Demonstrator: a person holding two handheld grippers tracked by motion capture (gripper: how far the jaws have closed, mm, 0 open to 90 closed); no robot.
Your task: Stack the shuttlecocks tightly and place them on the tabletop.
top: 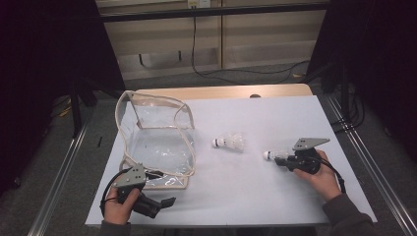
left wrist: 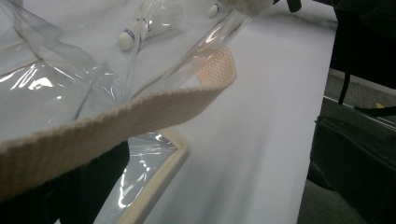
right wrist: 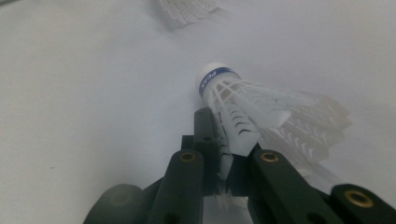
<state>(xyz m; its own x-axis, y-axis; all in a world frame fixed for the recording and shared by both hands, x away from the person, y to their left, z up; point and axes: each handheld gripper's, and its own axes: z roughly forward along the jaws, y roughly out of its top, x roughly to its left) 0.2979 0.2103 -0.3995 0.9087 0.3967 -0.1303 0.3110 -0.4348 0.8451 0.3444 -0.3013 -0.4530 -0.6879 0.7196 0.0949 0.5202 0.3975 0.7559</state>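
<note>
— What's nearest us?
— The left gripper (top: pixel 164 201) by the clear bag (top: pixel 157 142); its strap (left wrist: pixel 116 121) hides the jaws, so I can't tell.
— And the right gripper (top: pixel 281 160)?
— Pinching a shuttlecock (right wrist: pixel 252 112) by its feathers. Farther across the desk (top: pixel 275 118), a second shuttlecock (top: pixel 228 142) lies loose.

High view overhead; 2 claw views close.

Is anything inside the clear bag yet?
The clear bag looks empty. One shuttlecock lies outside on the table; the right gripper pinches another. The bag's near corner is hidden.
</note>
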